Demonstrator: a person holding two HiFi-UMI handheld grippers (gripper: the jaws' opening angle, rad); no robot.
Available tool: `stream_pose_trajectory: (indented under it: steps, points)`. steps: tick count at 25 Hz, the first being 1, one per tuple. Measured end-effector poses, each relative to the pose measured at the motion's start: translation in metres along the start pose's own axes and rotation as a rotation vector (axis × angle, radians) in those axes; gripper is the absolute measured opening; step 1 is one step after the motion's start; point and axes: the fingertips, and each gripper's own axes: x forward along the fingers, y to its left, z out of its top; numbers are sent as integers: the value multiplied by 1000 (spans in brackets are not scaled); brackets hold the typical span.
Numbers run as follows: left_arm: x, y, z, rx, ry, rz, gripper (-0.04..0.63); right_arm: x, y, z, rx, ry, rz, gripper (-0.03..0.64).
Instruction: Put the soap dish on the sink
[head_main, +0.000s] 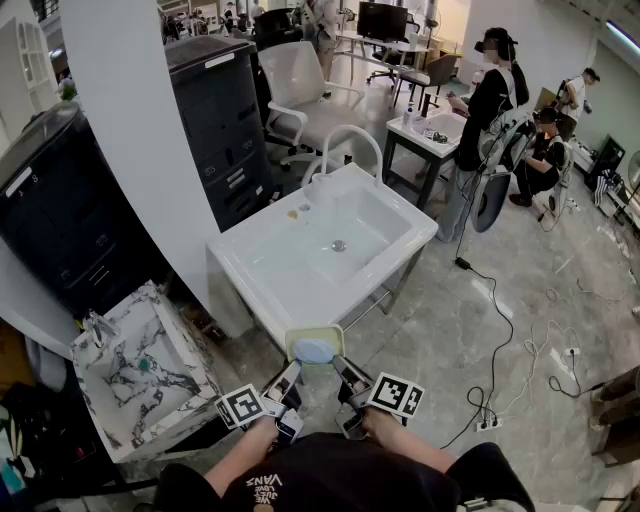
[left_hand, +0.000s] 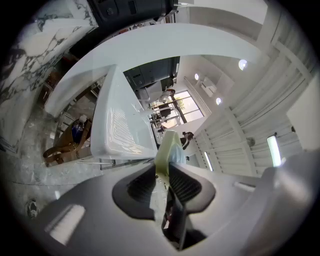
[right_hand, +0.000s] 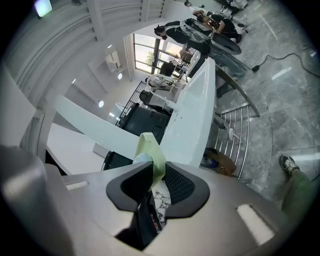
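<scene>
Left gripper view: tongs (left_hand: 163, 169) clamp dish (left_hand: 169, 146).

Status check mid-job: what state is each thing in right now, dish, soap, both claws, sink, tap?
dish: held in the air, short of the sink, roughly level.
soap: lying in the dish.
left claw: shut on the dish's edge.
right claw: shut on the dish's edge.
sink: dish not yet on it.
tap: no water seen running.
</scene>
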Motion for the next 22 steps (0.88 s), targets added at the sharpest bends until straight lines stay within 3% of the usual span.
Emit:
stream_pose_trajectory:
  steps: [12,22]
  points:
    - [32,7,23,0,-22,11,115,32,-8,28,10,25,21,77]
    - [105,0,29,16,-38,21,115,49,-32,97,1,47,42,77]
